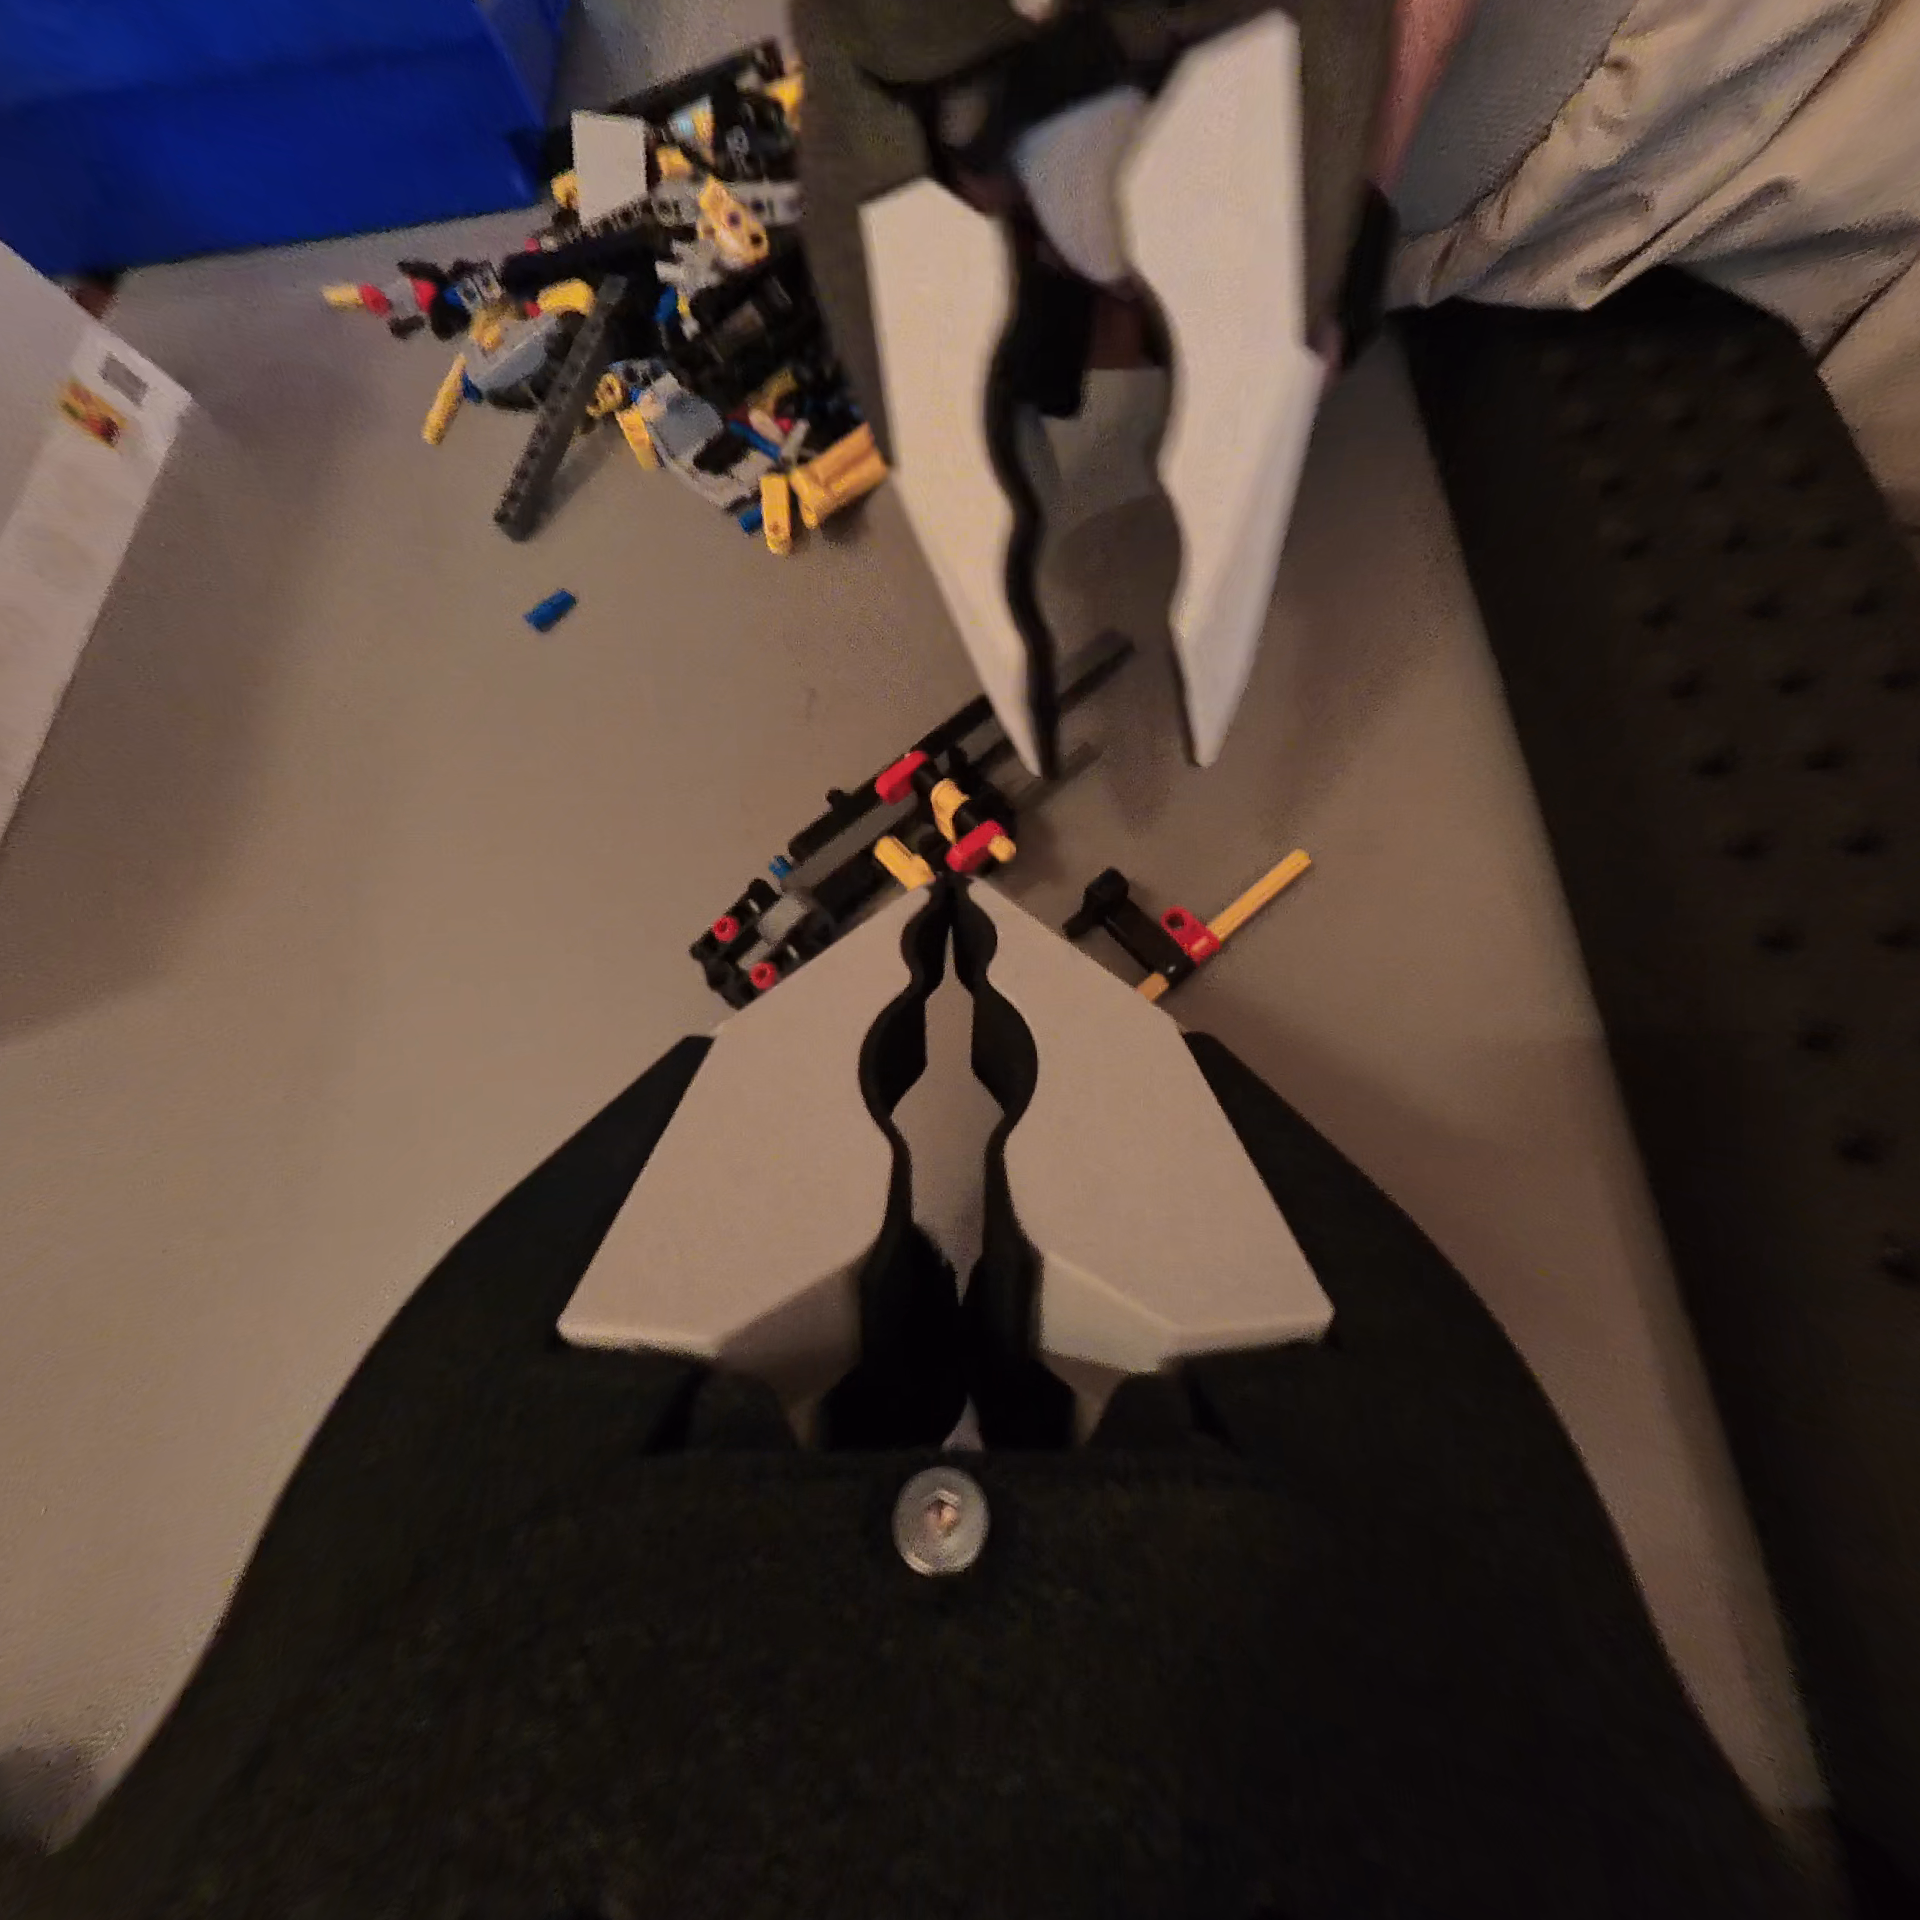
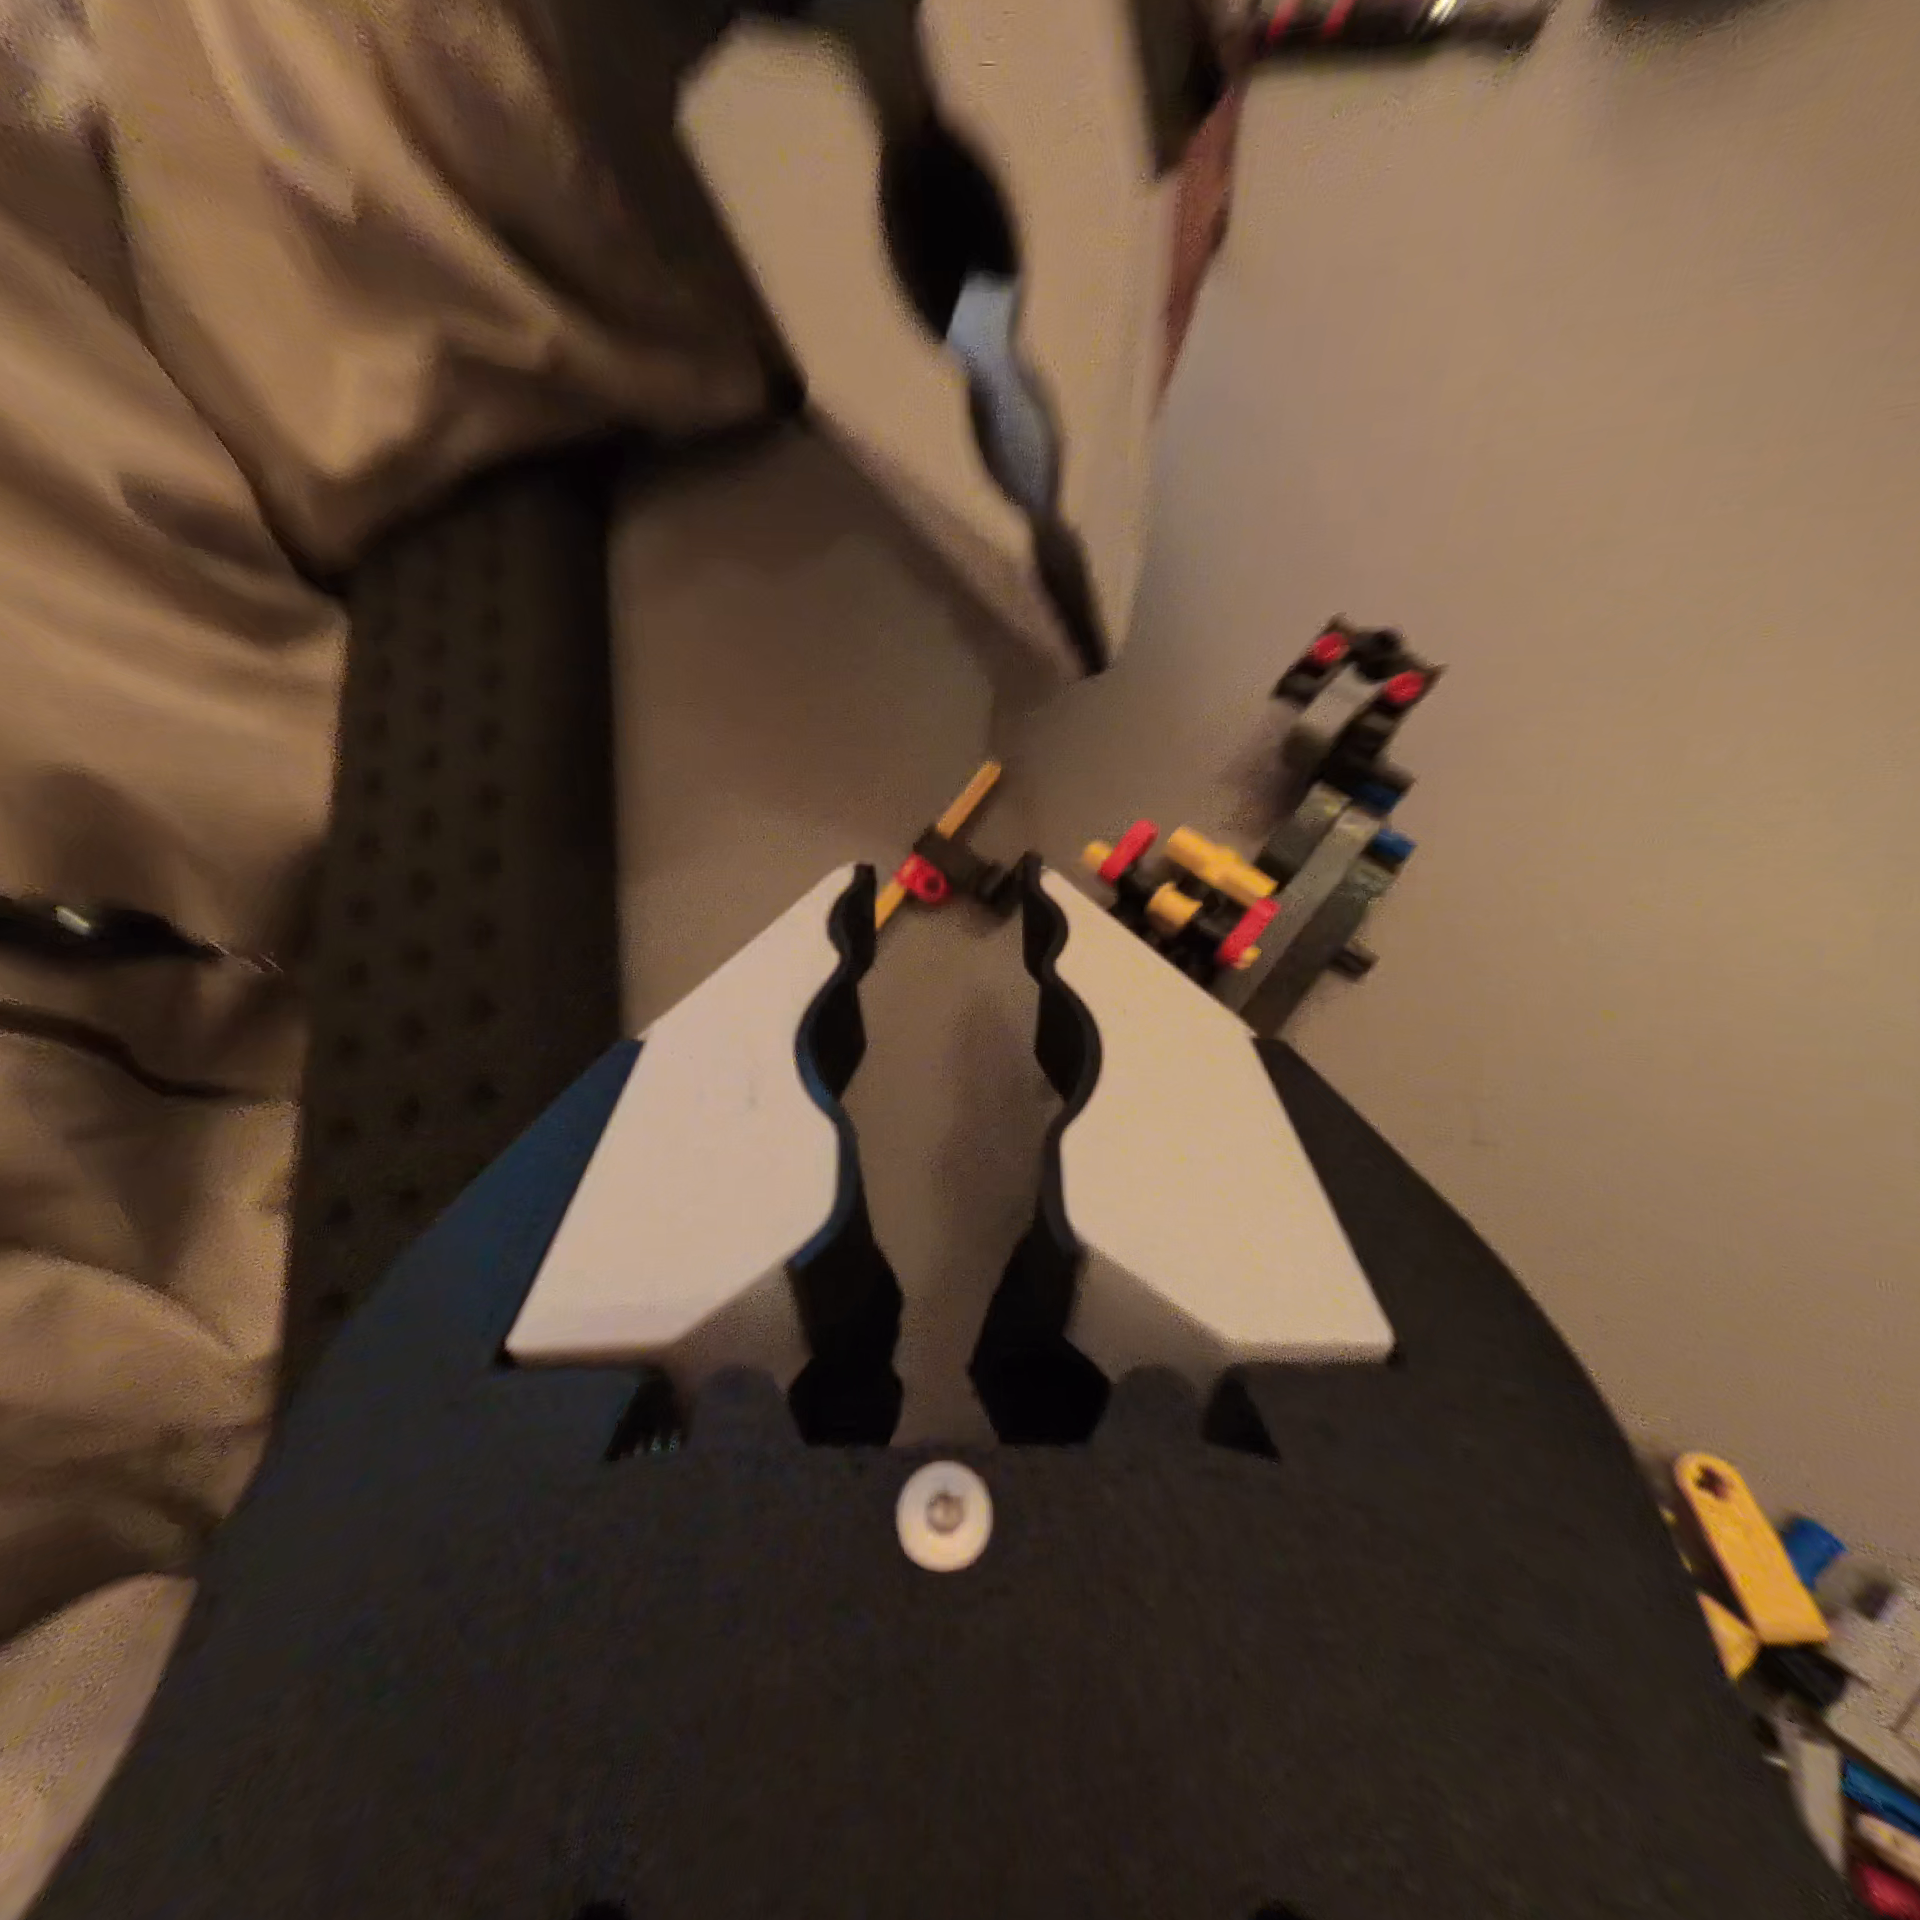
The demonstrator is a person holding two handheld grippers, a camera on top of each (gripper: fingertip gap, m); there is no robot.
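Observation:
A long grey and black brick assembly [image 1: 831, 883] with red and yellow pins lies on the beige table [image 1: 364, 831]. My left gripper [image 1: 951, 888] is shut, its tips right at the assembly's red and yellow pins. In the right wrist view the left gripper [image 2: 1086, 655] shows shut above the table. A small piece [image 1: 1184, 930] with a yellow axle, a red connector and a black part lies beside the assembly. My right gripper [image 2: 942, 873] is open, and the small piece [image 2: 940, 878] lies just beyond its tips. The right gripper also shows open in the left wrist view [image 1: 1120, 764]. The assembly [image 2: 1320, 831] is to its right.
A pile of loose bricks [image 1: 665, 343] lies at the far side, and a single blue piece [image 1: 549, 610] lies nearer. A blue bin [image 1: 260, 114] stands behind. A printed sheet [image 1: 73, 499] lies at the left. A dark perforated surface [image 1: 1683, 727] and beige cloth [image 1: 1662, 156] border the right. More bricks [image 2: 1766, 1590] lie near my right gripper. Across from one pair of fingers to the other is roughly 4 centimeters. It is some 4 centimeters from my right tips to the small piece [image 1: 1184, 930]. It is also in sight in the right wrist view [image 2: 922, 861].

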